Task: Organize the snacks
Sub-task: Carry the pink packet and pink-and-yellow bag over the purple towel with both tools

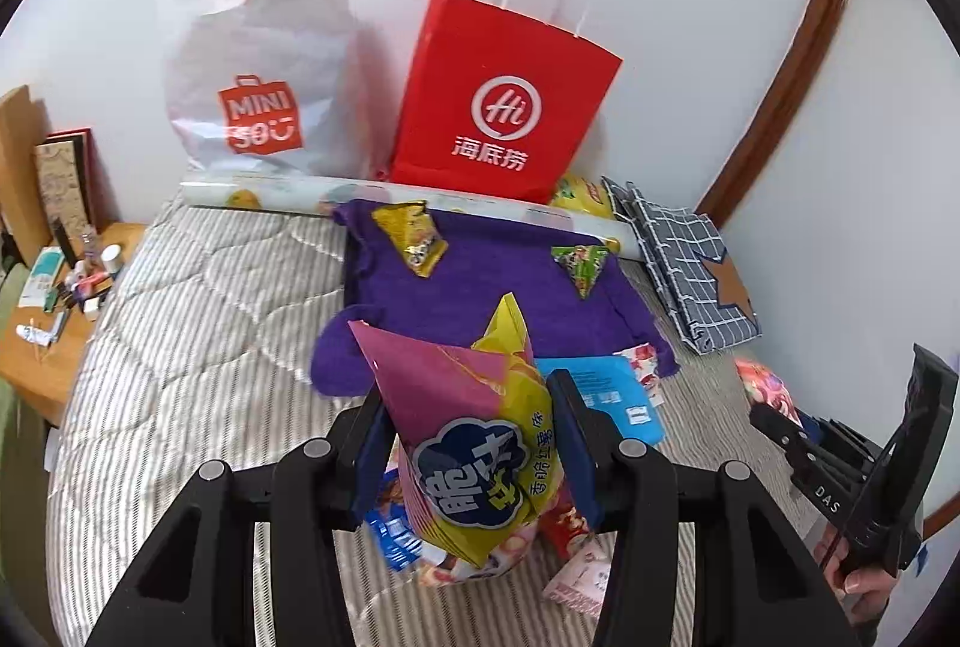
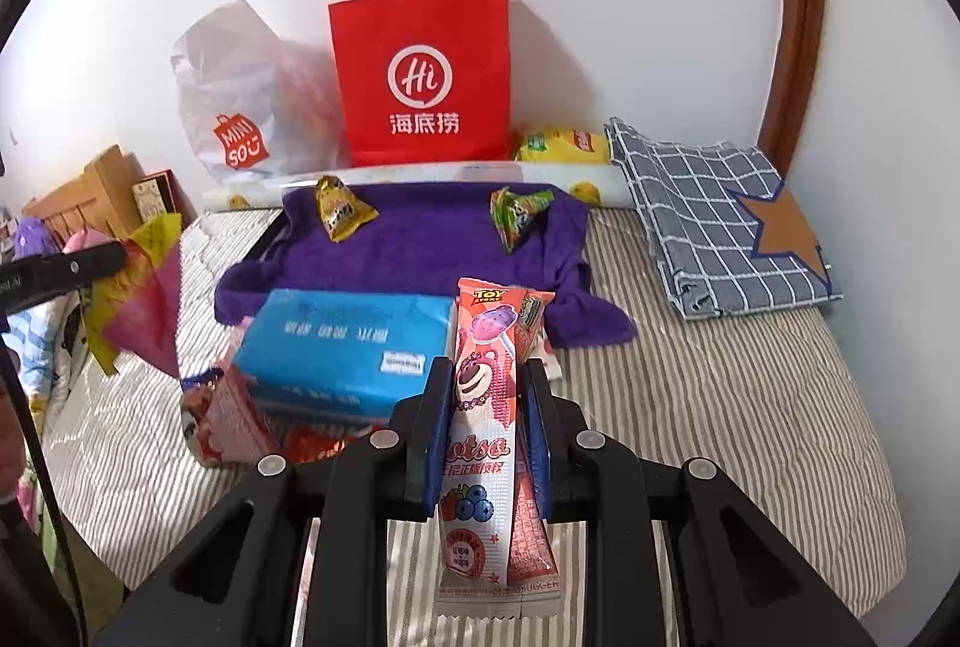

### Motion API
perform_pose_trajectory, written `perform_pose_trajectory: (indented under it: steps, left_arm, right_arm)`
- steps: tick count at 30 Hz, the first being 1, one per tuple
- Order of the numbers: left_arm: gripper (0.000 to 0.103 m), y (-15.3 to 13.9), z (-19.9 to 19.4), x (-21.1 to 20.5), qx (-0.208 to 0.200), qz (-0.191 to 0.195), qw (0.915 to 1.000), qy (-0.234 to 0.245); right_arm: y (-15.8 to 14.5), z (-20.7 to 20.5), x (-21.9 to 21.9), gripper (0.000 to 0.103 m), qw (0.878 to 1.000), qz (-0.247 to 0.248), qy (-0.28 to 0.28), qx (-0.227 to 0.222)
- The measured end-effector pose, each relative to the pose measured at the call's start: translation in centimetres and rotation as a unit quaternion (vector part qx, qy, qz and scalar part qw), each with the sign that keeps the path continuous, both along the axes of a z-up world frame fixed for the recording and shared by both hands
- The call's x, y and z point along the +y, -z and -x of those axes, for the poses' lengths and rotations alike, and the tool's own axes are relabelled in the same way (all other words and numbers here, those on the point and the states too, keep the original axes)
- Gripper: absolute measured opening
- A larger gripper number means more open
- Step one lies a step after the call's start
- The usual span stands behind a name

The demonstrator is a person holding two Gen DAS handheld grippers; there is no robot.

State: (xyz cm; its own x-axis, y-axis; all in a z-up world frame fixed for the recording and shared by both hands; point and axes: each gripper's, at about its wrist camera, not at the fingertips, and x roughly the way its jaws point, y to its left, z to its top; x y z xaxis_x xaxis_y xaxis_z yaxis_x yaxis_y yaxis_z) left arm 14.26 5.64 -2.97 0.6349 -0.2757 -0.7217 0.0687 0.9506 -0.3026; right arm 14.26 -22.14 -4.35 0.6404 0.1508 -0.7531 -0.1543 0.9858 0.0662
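Note:
My left gripper (image 1: 474,431) is shut on a pink and yellow chip bag (image 1: 468,443) held above the bed; the bag also shows at the left of the right wrist view (image 2: 144,311). My right gripper (image 2: 487,395) is shut on a pink Lotso snack packet (image 2: 486,407) held upright. A purple towel (image 2: 420,245) lies on the bed with a yellow triangular snack (image 2: 339,209) and a green triangular snack (image 2: 516,215) on it. A blue tissue pack (image 2: 342,347) lies at the towel's near edge on other snack packets (image 2: 228,419).
A red paper bag (image 2: 420,77) and a white Miniso bag (image 2: 240,107) stand against the wall. A yellow packet (image 2: 558,146) lies beside the red bag. A checked cloth (image 2: 726,221) lies at right. A wooden side table (image 1: 42,323) with small items stands left.

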Motion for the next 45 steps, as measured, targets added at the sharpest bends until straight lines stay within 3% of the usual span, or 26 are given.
perform_pose_trajectory:
  steps: [14,23,29,35,45]
  left_arm:
    - [0.047,0.1,-6.1,-2.3,0.001,-0.019,0.9995,0.027]
    - [0.047,0.7,-11.9,-2.4,0.005,-0.024,0.9994,0.025]
    - [0.047,1.7,-15.2,-1.8,0.012,-0.023,0.9995,0.017]
    - [0.047,3.5,-17.7,-0.8,0.032,0.007,0.9994,0.007]
    - [0.047,8.3,-18.7,0.7,0.078,0.028,0.9965,0.001]
  right_arm:
    - [-1.9,-6.2,2.1,0.023,0.999,-0.011,-0.018,-0.035]
    - [-1.4,-11.9,1.9,0.023,0.999,-0.016,-0.013,-0.042]
    - [0.2,-15.5,1.8,0.023,0.999,-0.027,-0.012,-0.034]
    - [2.1,-19.0,2.5,0.023,0.999,-0.043,-0.02,-0.021]
    - [7.2,-19.8,2.6,0.023,0.999,-0.04,-0.034,0.016]
